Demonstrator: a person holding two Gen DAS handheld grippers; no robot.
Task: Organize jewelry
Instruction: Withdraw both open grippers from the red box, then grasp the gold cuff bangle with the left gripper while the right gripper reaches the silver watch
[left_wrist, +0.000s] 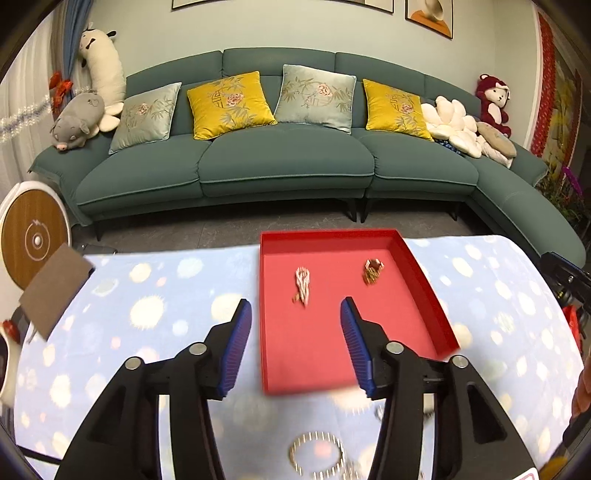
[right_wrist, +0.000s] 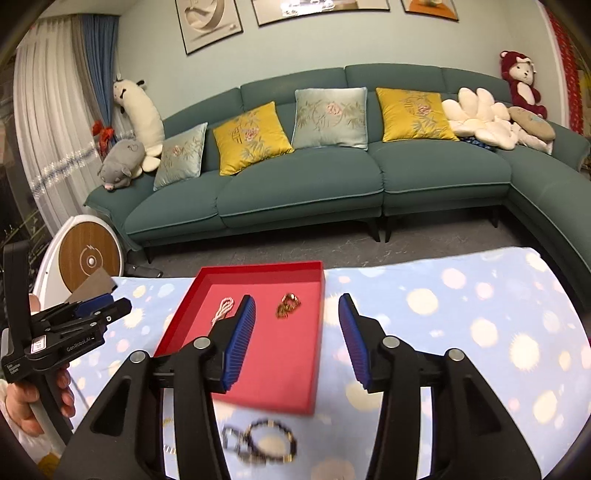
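A red tray (left_wrist: 424, 280) (right_wrist: 184, 299) lies on the blue spotted cloth. Inside it are a pink-white necklace (left_wrist: 302, 284) (right_wrist: 223, 308) and a gold piece (left_wrist: 373, 270) (right_wrist: 288, 304). My left gripper (left_wrist: 295, 314) is open and empty above the tray's near half; it shows from the side in the right wrist view (right_wrist: 110, 308). My right gripper (right_wrist: 297, 308) is open and empty over the tray's right edge. A silver bracelet (left_wrist: 316, 452) and a dark beaded bracelet (right_wrist: 271, 441) lie on the cloth in front of the tray, blurred.
A brown card (left_wrist: 55, 284) sticks over the table's left edge. A teal sofa (left_wrist: 280, 166) with cushions stands behind the table. A round white-and-wood object (right_wrist: 88, 258) stands at the left on the floor.
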